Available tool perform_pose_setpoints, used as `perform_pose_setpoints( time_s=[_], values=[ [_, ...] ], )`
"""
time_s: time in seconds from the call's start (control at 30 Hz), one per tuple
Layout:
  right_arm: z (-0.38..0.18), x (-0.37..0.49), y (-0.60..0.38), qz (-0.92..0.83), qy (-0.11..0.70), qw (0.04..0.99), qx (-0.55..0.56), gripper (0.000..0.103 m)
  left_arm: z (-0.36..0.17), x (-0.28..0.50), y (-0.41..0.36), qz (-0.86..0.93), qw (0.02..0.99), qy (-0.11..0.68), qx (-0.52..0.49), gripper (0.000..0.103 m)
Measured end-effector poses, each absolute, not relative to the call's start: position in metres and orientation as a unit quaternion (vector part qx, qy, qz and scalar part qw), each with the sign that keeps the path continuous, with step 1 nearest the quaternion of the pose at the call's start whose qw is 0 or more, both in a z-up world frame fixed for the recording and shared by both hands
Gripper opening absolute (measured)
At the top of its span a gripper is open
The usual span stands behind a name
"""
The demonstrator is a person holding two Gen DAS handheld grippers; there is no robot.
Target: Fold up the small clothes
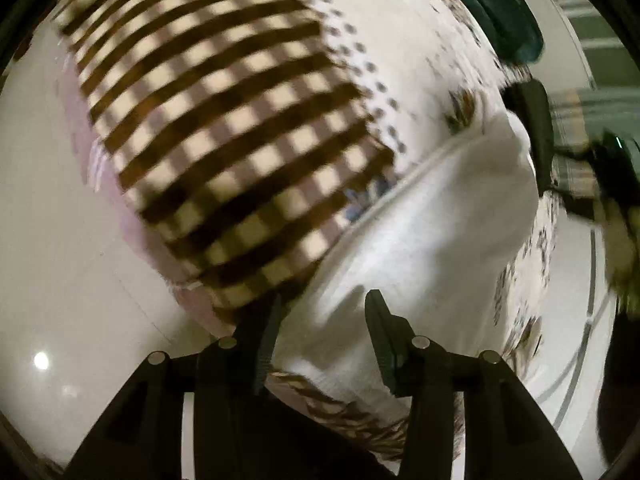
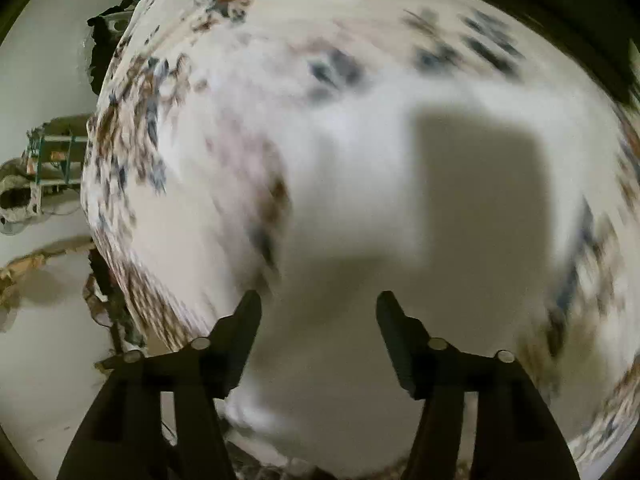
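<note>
The left gripper (image 1: 320,320) stands open over a white garment (image 1: 420,240); the right gripper (image 2: 318,308) is open above the floral cloth (image 2: 240,120).

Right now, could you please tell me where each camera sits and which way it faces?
Left wrist: on the left gripper, looking down at a checked cloth and a white garment on the floral sheet; both fingers show, apart.
Right wrist: on the right gripper, looking down at the blurred floral sheet; both fingers show, apart.
Shared: the floral sheet.
</note>
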State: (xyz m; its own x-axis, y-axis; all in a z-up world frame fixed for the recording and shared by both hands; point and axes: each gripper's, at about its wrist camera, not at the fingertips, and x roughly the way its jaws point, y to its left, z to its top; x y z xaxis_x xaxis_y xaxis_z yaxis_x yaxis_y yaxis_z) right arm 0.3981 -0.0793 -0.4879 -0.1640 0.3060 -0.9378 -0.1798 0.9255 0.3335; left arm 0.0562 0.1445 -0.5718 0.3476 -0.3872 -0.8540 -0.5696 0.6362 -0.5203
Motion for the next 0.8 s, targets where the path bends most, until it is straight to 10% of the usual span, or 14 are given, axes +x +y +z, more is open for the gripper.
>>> perform_pose_setpoints(
  time_s=[0.17, 0.23, 0.3, 0.33, 0.4, 0.73, 0.8],
  values=[
    [-0.539, 0.261, -0.160, 0.142, 0.798, 0.580, 0.082, 0.065, -0.575, 0.077, 0.121, 0.066, 0.717, 0.599, -0.350, 0.036],
    [-0.572, 0.209, -0.180, 0.125, 0.826, 0.535, 0.126, 0.065, -0.570, 0.081, 0.114, 0.064, 0.725, 0.599, -0.334, 0.011],
    [-0.596, 0.170, -0.194, 0.113, 0.830, 0.518, 0.173, 0.060, -0.563, 0.083, 0.108, 0.064, 0.733, 0.598, -0.317, 0.007],
    [-0.602, 0.158, -0.198, 0.112, 0.825, 0.519, 0.195, 0.052, -0.560, 0.083, 0.107, 0.062, 0.737, 0.596, -0.313, 0.006],
    [-0.608, 0.140, -0.206, 0.099, 0.820, 0.521, 0.216, 0.000, -0.551, 0.083, 0.106, 0.064, 0.743, 0.590, -0.309, 0.006],
    [-0.576, 0.078, -0.244, 0.077, 0.776, 0.566, 0.268, 0.001, -0.530, 0.074, 0.123, 0.038, 0.744, 0.580, -0.331, 0.005],
    [-0.581, 0.077, -0.252, 0.072, 0.768, 0.556, 0.310, 0.033, -0.535, 0.080, 0.126, 0.023, 0.739, 0.590, -0.324, 0.005]
  ],
)
